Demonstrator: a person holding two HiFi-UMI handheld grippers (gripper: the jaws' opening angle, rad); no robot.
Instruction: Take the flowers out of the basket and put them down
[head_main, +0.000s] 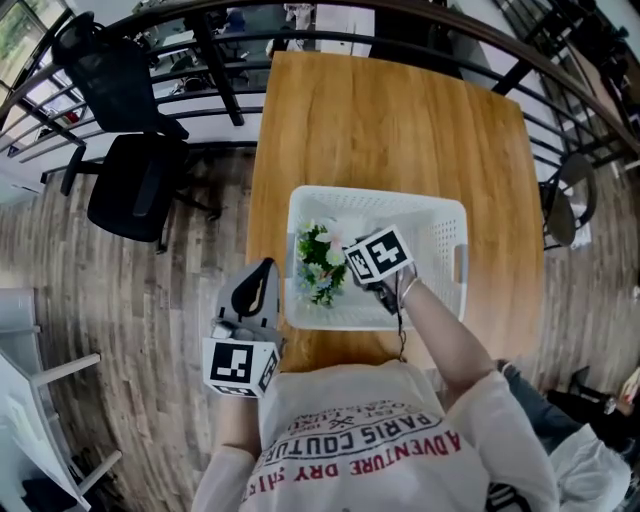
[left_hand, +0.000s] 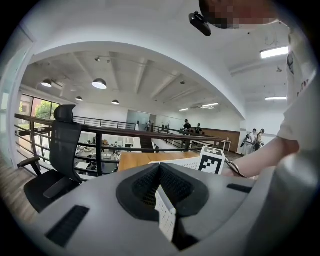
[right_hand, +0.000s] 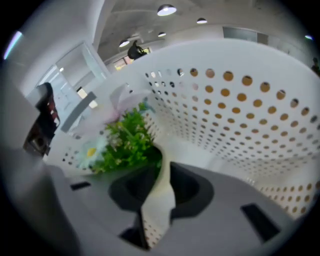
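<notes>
A bunch of artificial flowers (head_main: 320, 262) with green leaves and pale blooms lies at the left end of the white perforated basket (head_main: 440, 210) on the wooden table. My right gripper (head_main: 355, 268) reaches steeply down into the basket, just right of the bunch. In the right gripper view the flowers (right_hand: 127, 142) sit just ahead and left of the gripper (right_hand: 164, 155), whose jaws stand apart with the basket floor showing between them. Nothing is pressed between its pads. My left gripper (head_main: 262, 270) hangs off the table's left edge, jaws together and empty (left_hand: 160, 167).
The wooden table (head_main: 400, 120) runs away from me, the basket at its near end. A black office chair (head_main: 130, 180) stands at the left and a dark railing (head_main: 230, 70) curves behind the table. Another chair (head_main: 570, 200) is at the right.
</notes>
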